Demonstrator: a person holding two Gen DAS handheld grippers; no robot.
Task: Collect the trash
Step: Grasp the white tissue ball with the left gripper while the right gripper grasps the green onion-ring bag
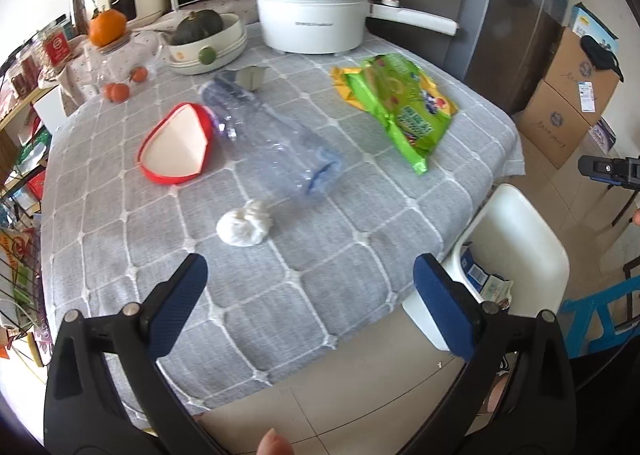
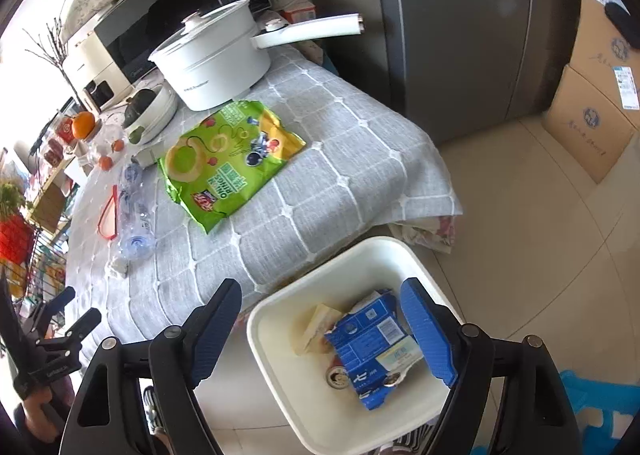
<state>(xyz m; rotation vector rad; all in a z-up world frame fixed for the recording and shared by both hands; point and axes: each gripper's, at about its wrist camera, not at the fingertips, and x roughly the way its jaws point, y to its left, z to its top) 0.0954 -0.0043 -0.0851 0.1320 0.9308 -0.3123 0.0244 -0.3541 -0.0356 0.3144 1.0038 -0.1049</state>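
On the grey checked tablecloth (image 1: 280, 295) lie a crumpled white tissue (image 1: 244, 225), a crushed clear plastic bottle (image 1: 272, 139), a red-rimmed white lid (image 1: 176, 145) and a green snack bag (image 1: 400, 103). My left gripper (image 1: 310, 303) is open and empty, above the table's front edge, short of the tissue. My right gripper (image 2: 322, 329) is open and empty above the white bin (image 2: 280, 339), which holds a blue carton (image 2: 368, 343), a pale wrapper and a can. The snack bag (image 2: 228, 163) and bottle (image 2: 134, 215) also show in the right wrist view.
A white electric pot (image 1: 312, 11) stands at the table's back, with a bowl holding a squash (image 1: 200, 35), oranges and a microwave behind. The bin (image 1: 516, 239) sits on the floor off the table's right front corner. A fridge and cardboard boxes (image 1: 572, 95) stand at the right.
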